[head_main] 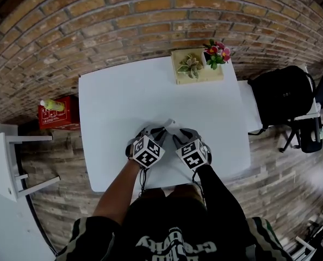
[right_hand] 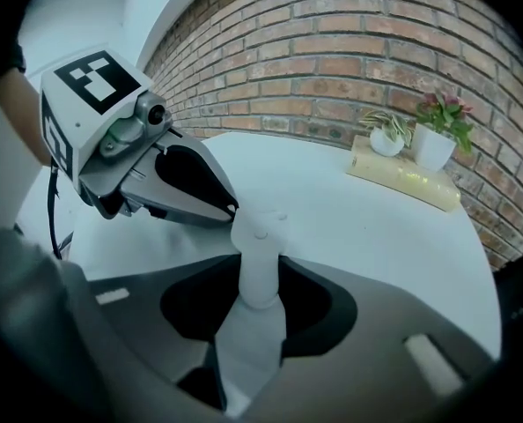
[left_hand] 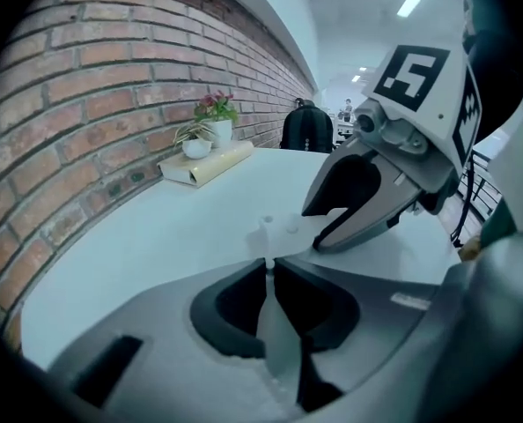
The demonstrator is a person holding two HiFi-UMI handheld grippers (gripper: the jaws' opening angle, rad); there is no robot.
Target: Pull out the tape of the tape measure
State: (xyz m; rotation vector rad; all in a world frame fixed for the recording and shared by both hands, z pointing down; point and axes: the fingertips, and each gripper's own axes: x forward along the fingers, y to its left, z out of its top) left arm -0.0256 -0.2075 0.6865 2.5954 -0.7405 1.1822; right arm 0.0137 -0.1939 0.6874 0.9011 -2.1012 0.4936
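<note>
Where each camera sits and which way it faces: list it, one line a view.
Head view: on the person's head, facing steeply down at the table; shows both forearms, left gripper and right gripper.
Left gripper view: on the left gripper, looking along its jaws, shut on the tape tip, toward the right gripper and brick wall.
Right gripper view: on the right gripper, looking along its jaws, clamped on the white tape measure, toward the left gripper.
Shared: both gripper views show the potted plants and the tape measure.

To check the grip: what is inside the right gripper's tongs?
A white tape measure is there, pressed between the tongs of the right gripper. Its top sticks out in front. Its lower part is covered by the tongs, so that part cannot be seen.
</note>
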